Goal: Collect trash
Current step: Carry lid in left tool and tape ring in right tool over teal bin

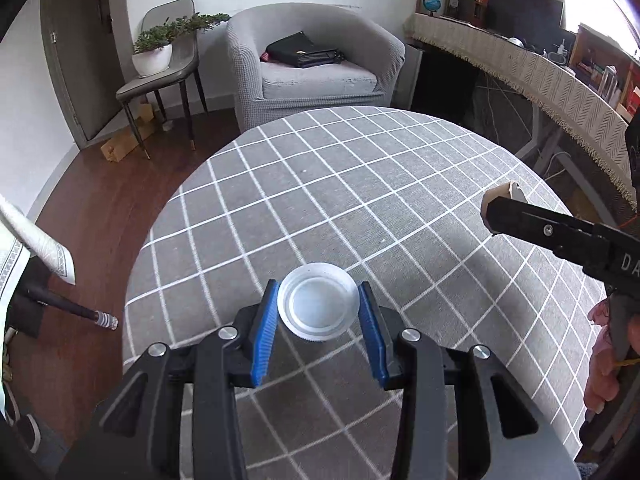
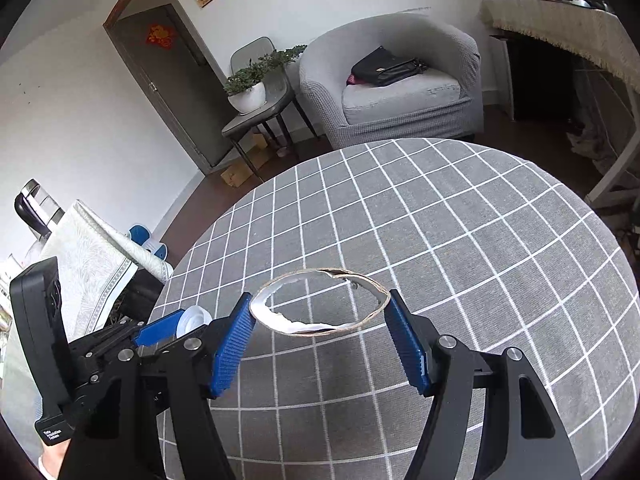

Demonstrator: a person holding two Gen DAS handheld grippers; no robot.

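My left gripper (image 1: 319,307) is shut on a white plastic lid (image 1: 318,306), held between its blue pads above the round table with the grey checked cloth (image 1: 360,184). The lid also shows in the right wrist view (image 2: 193,319), at the left. My right gripper (image 2: 319,307) is shut on a torn cardboard tape ring (image 2: 320,322), squeezed oval between its blue pads above the cloth. In the left wrist view the right gripper (image 1: 496,210) comes in from the right with the brown ring (image 1: 508,192) at its tip.
A grey armchair (image 1: 316,56) with a black bag (image 1: 304,50) stands behind the table. A chair with a potted plant (image 1: 154,50) is at the back left. A long desk with a fringed cloth (image 1: 540,80) runs along the right. A cloth-covered stand (image 2: 92,256) sits left.
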